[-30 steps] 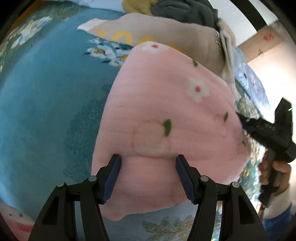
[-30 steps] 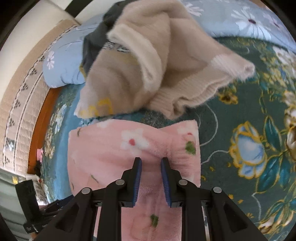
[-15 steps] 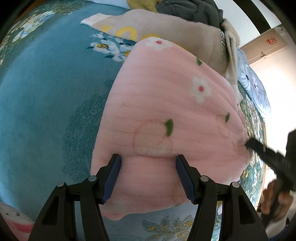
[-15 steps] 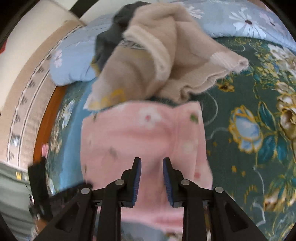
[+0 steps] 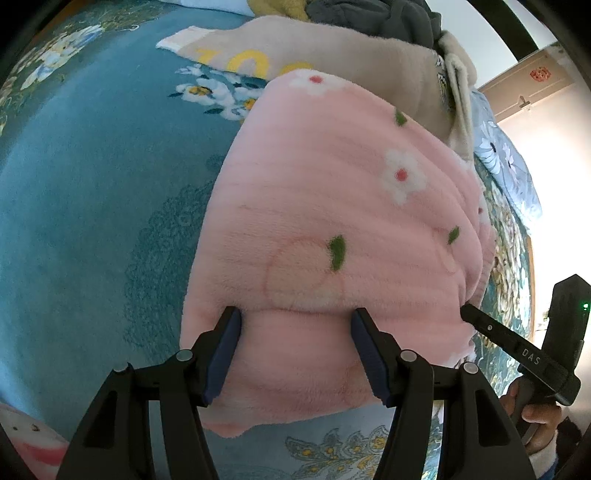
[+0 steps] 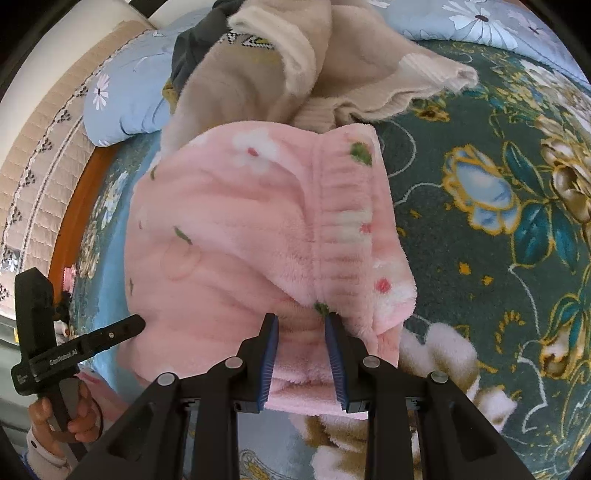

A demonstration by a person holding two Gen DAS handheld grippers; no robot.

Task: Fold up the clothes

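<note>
— Floral bedspread (image 5: pixel 92 177) in teal covers the bed. What lies on it?

— One folded pink fleece garment (image 5: pixel 332 229) with white flowers, lying flat at the centre. Behind it, touching its far edge, sits a heap of beige clothing (image 6: pixel 295 74) and a dark grey piece (image 5: pixel 373 16).

— And the hand-held grippers?

— Left hand-held gripper (image 5: pixel 295 354) hovers over the garment's near edge, jaws spread wide, gripping nothing. Right hand-held gripper (image 6: pixel 301 354) has its jaws narrowly apart around a raised ridge of the pink fabric; whether they pinch it cannot be told.
</note>
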